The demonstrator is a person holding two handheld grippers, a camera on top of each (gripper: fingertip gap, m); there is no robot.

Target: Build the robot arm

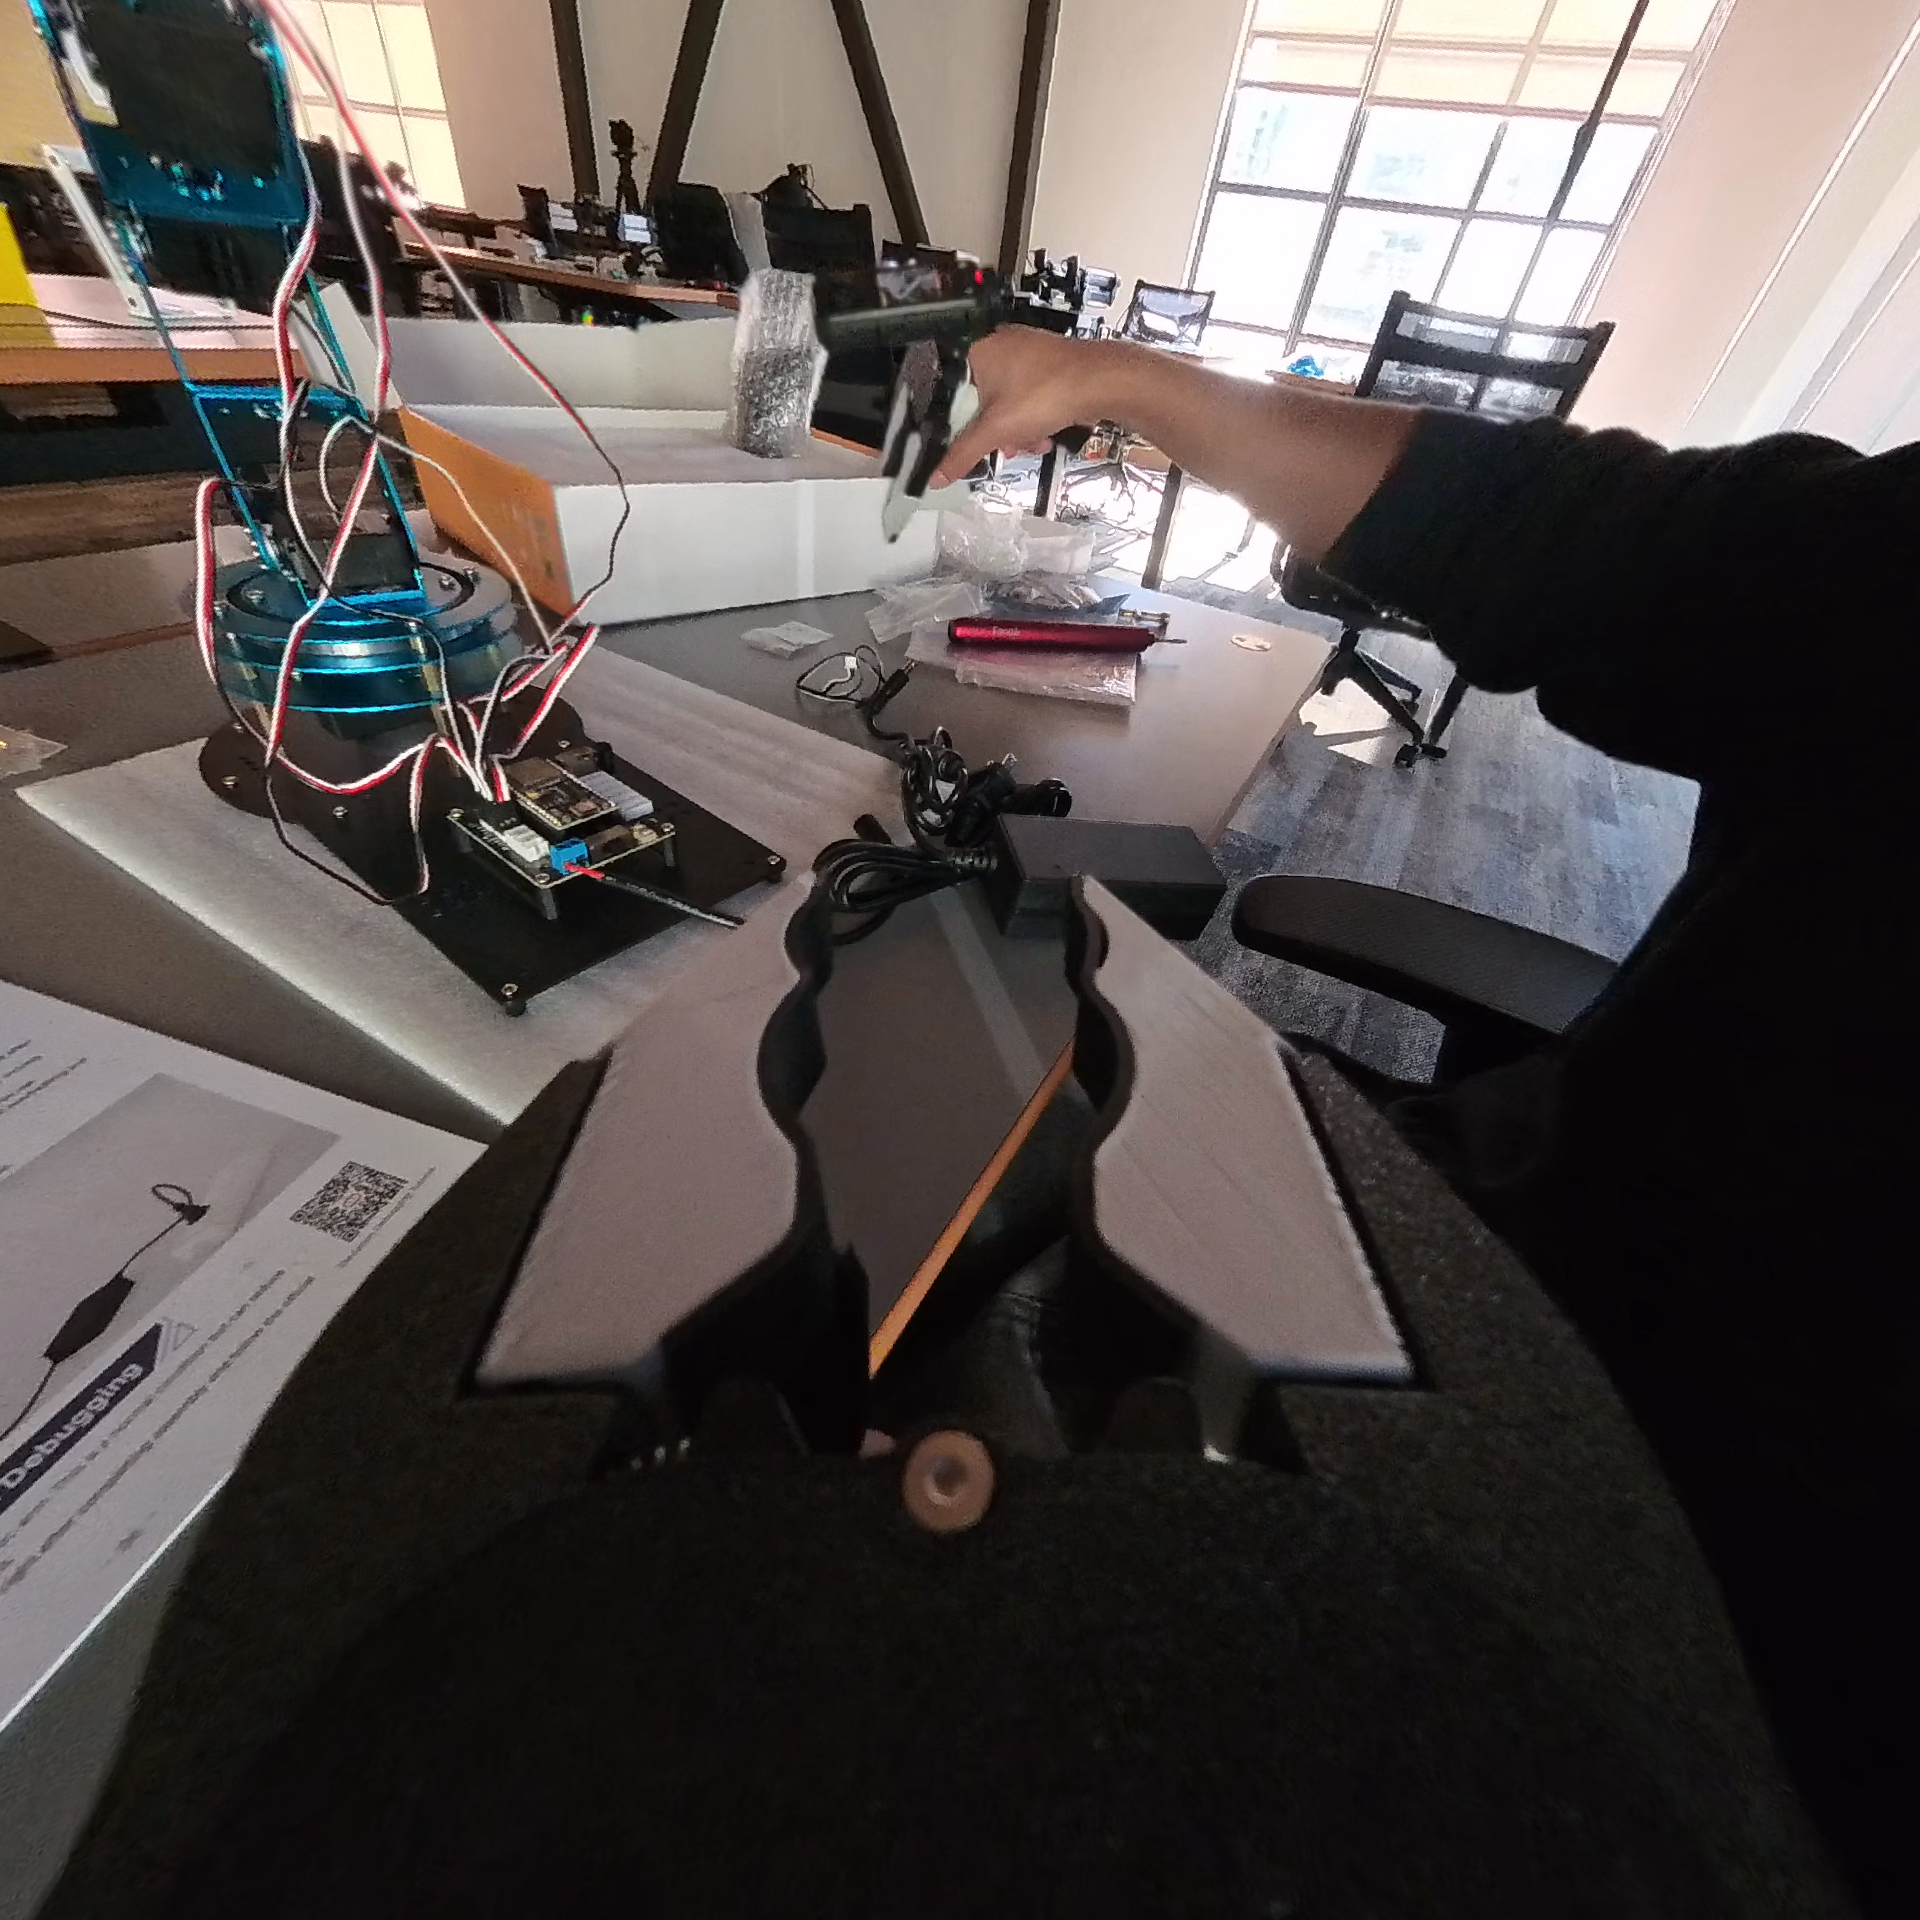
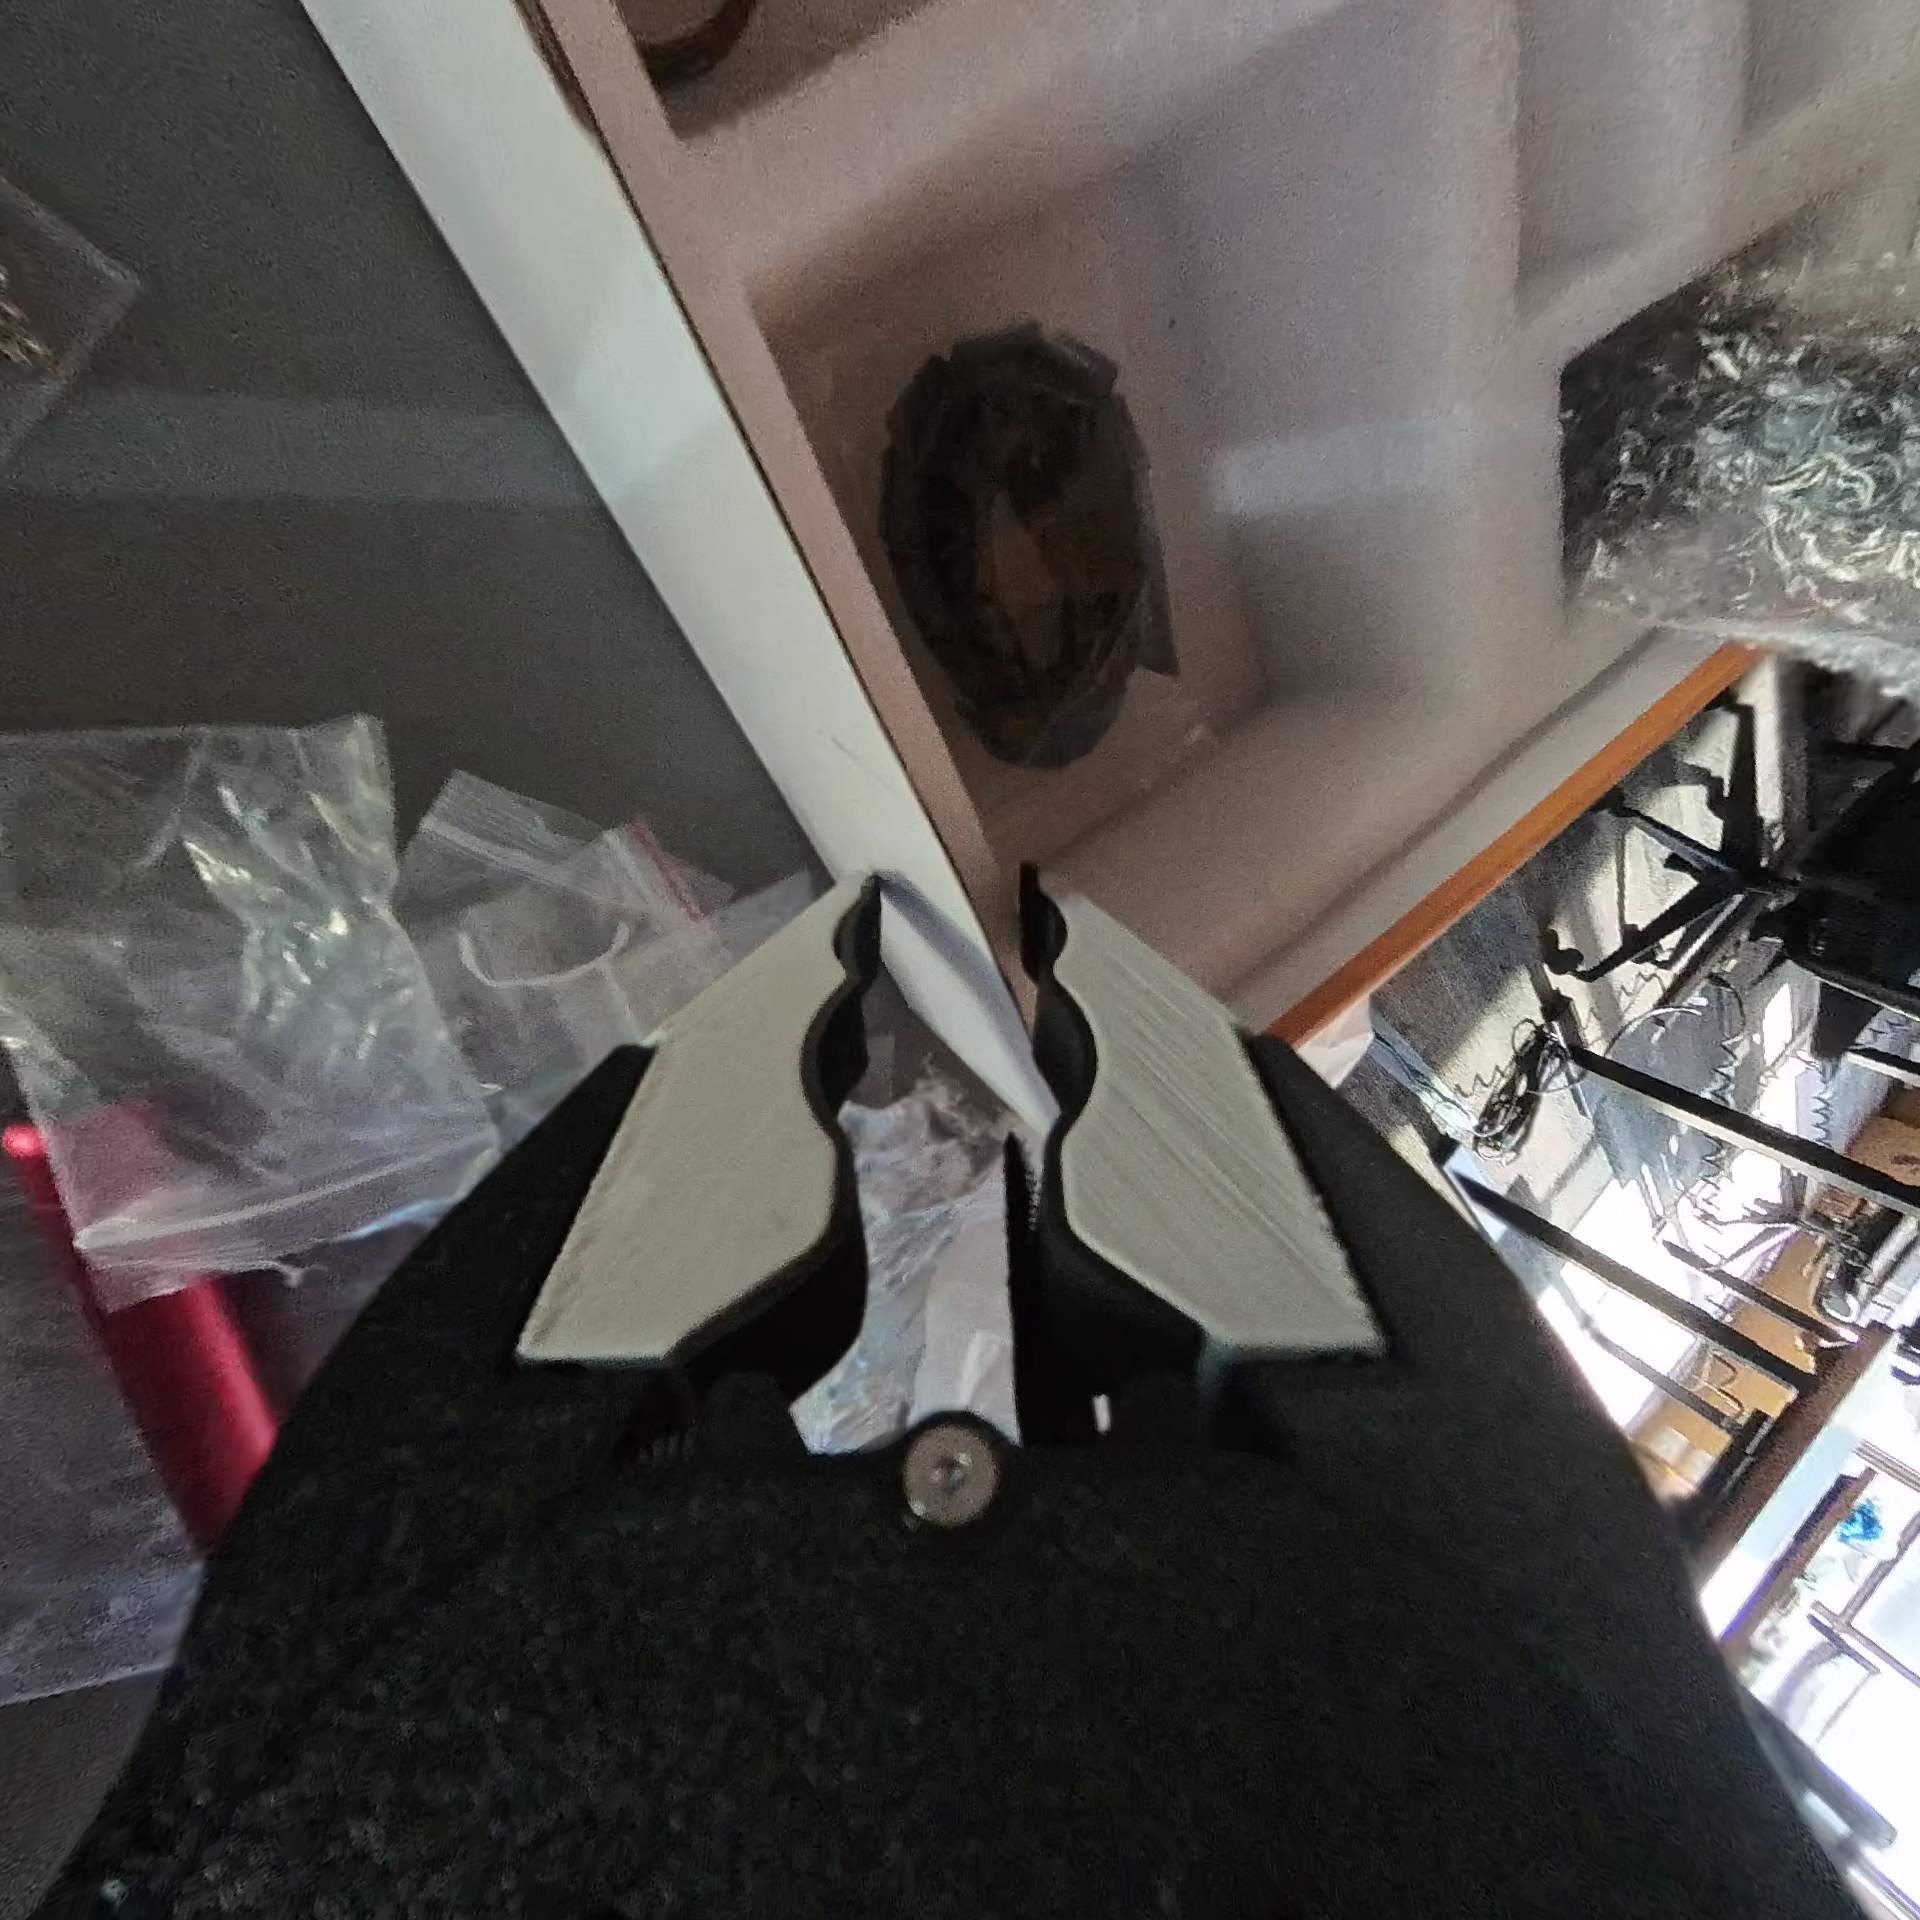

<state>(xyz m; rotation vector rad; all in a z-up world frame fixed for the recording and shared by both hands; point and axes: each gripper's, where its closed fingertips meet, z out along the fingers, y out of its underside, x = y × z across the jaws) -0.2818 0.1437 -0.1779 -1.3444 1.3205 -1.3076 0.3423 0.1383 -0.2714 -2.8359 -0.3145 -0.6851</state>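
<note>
My left gripper hangs above the bench edge, jaws spread and empty, nearest a black power brick with its coiled cable. My right gripper hovers at the corner of an open white box, jaws parted with nothing pinched; clear plastic bags lie beside it.

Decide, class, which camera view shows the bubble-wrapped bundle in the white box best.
The left wrist view: the whole bubble-wrapped bundle stands upright in the white box, beside the right gripper. The right wrist view catches only a blurred part at its edge.
</note>
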